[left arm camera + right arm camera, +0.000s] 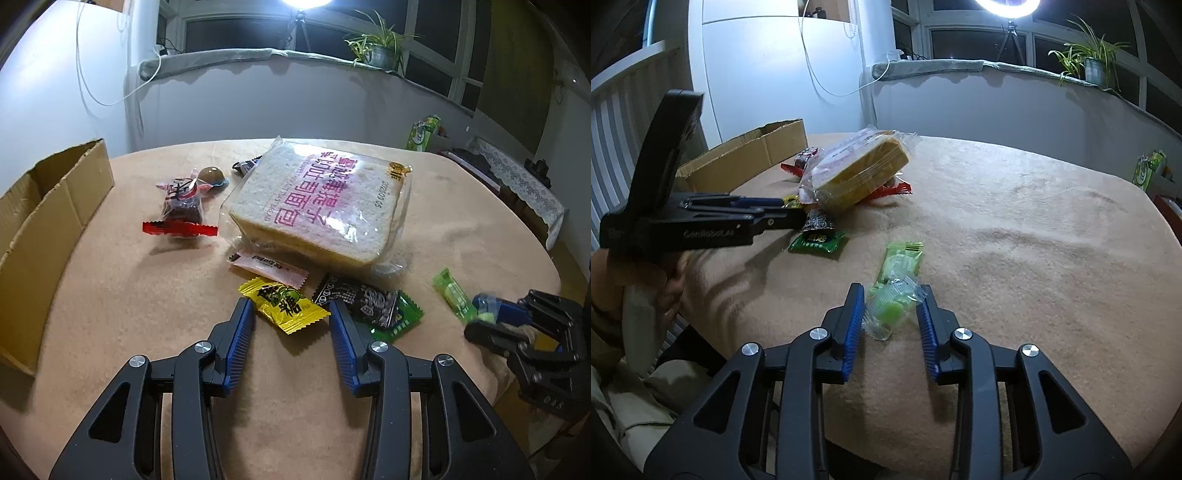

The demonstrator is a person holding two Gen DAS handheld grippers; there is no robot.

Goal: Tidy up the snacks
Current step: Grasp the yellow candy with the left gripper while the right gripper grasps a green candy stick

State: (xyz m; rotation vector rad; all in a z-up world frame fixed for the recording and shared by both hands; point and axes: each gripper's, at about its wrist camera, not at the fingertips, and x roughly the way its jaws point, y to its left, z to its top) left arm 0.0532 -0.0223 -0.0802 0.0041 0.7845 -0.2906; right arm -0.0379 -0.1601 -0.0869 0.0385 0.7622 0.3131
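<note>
My left gripper (pixel 291 308) is open, its fingers on either side of a yellow candy packet (pixel 282 305) on the beige tablecloth. A black and green snack packet (pixel 373 304) lies just right of it. A bag of sliced toast (pixel 317 206) lies at the table's middle, with a pink sachet (pixel 269 267) at its front edge. My right gripper (pixel 891 295) is open around the near end of a light green wrapped snack (pixel 895 280); that snack also shows in the left wrist view (pixel 454 295). An open cardboard box (pixel 40 221) stands at the left.
A red-wrapped dark snack (pixel 183 208), a brown round sweet (pixel 211 174) and a dark bar (pixel 245 165) lie behind the toast. The table edge (pixel 550 266) curves at the right. A green carton (pixel 423 133) and a plant (pixel 380 44) stand beyond the table.
</note>
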